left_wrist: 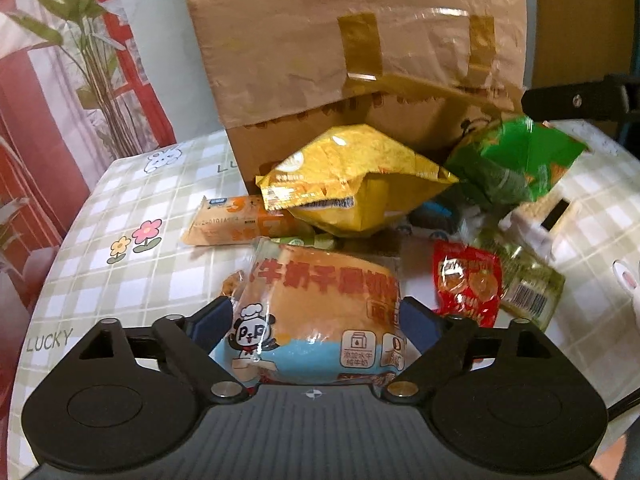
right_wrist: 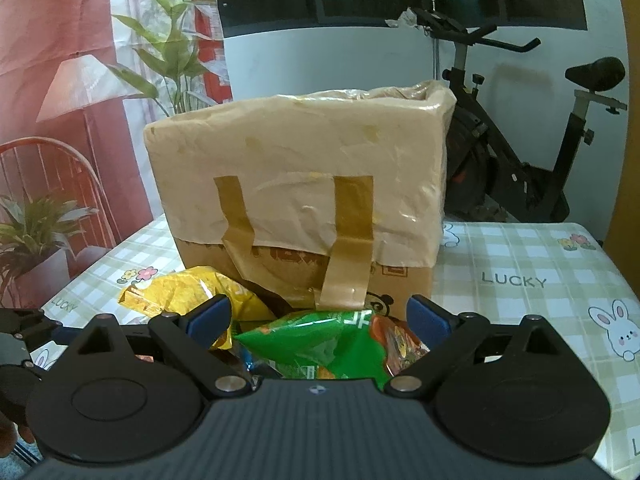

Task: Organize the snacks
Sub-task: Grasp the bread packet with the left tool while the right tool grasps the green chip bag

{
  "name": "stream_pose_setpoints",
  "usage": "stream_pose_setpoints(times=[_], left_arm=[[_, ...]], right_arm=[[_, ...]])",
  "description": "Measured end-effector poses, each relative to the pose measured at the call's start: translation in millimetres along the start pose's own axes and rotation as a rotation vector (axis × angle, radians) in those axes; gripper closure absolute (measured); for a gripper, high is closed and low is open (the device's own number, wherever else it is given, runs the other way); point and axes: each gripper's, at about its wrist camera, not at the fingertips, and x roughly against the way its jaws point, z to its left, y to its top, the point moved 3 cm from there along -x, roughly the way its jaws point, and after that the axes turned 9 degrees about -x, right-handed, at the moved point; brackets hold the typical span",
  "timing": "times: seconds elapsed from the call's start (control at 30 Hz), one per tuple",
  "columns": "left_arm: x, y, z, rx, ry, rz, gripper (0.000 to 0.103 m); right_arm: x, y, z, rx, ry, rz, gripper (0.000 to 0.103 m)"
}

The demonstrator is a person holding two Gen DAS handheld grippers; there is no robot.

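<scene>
While wide apart, left gripper (left_wrist: 316, 316) straddles bread packet (left_wrist: 316, 312).

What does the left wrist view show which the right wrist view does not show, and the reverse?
Only the left wrist view: a packaged bread between the left gripper fingers, and a red packet. Only the right wrist view: an exercise bike. Both share the cardboard box, yellow bag, green bag and checked tablecloth.

A table (right_wrist: 520, 256) under a green-checked cloth carries a taped cardboard box (right_wrist: 296, 184). In front of the box lie snacks: a yellow bag (left_wrist: 352, 184), a green bag (left_wrist: 516, 160), an orange bar (left_wrist: 236, 226), a bread pack (left_wrist: 320, 308), a red packet (left_wrist: 468, 284).
</scene>
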Motion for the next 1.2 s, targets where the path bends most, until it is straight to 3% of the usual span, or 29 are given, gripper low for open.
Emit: stream_pose_setpoints(times=[0.43,0.5,0.57,0.63,0.77,1.0,1.13,1.2], left_arm=[[-18.7,-0.5,3.0,0.006,-0.007,0.021,0.002],[-18.8,-0.9,3.0,-0.002,-0.006,0.019,0.003],[-16.4,-0.5,5.4,0.004,-0.011,0.007,0.013],[-12.2,1.0,9.0,0.03,-0.025,-0.007,0.021],[-5.4,1.1,21.5,0.116,-0.047,-0.017,0.026],[11.8,2.2,36.5,0.21,-0.074,-0.06,0.027],[19.8,6.7,39.5,0.234,-0.081,-0.088,0.027],[23.1,7.7,38.3,0.239,-0.083,-0.098,0.027]], right_arm=[[-5.1,-10.1,-5.4,0.014,-0.031,0.036,0.007],[-6.7,-9.7,-5.3,0.029,-0.044,0.038,0.007],[-9.2,-10.8,-4.5,0.066,-0.06,0.043,0.007],[-13.0,-13.5,-3.3,0.108,-0.071,0.051,0.007],[-23.0,-18.8,5.5,0.209,-0.076,0.07,0.006],[-54.5,-31.7,17.9,0.404,-0.075,0.127,0.006],[-71.5,-33.6,14.5,0.407,-0.08,0.149,0.007],[-76.2,-33.0,12.7,0.401,-0.077,0.159,0.012]])
